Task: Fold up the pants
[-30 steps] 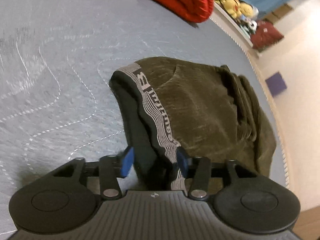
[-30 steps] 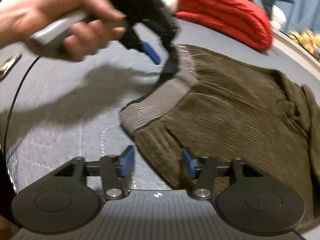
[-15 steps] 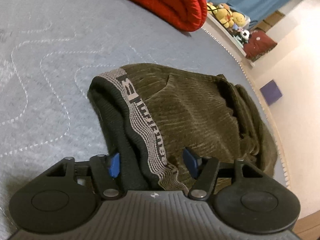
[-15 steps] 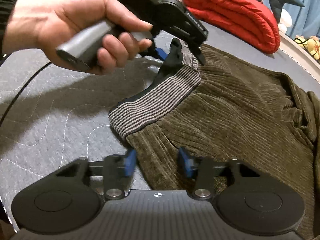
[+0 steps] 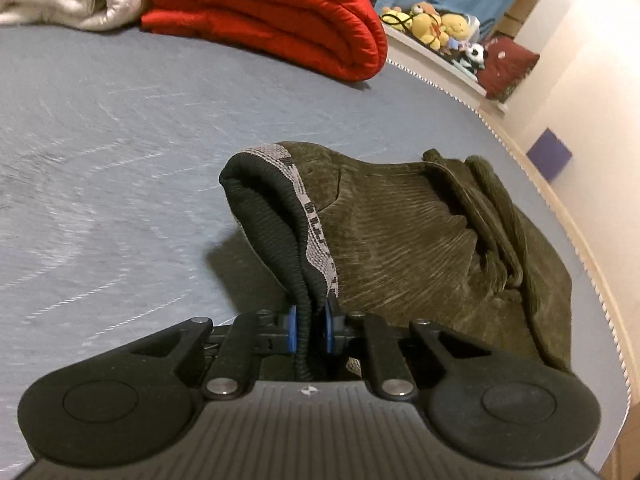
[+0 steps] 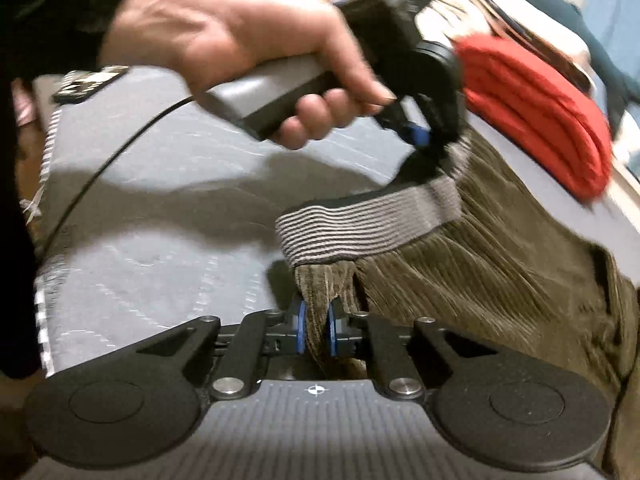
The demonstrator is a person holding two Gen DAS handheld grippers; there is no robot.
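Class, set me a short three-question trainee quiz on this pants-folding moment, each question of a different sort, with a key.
1. True or false: the left gripper is shut on the grey-and-black elastic waistband of the olive corduroy pants.
2. The right gripper pinches: A) the red quilted blanket; B) corduroy fabric just below the waistband; C) nothing.
3. Fill in: the pants lie on a grey quilted ______.

Key: 1 true; 2 B; 3 mattress.

Grey quilted mattress (image 5: 120, 128) — cream wall (image 5: 592, 80) beyond.
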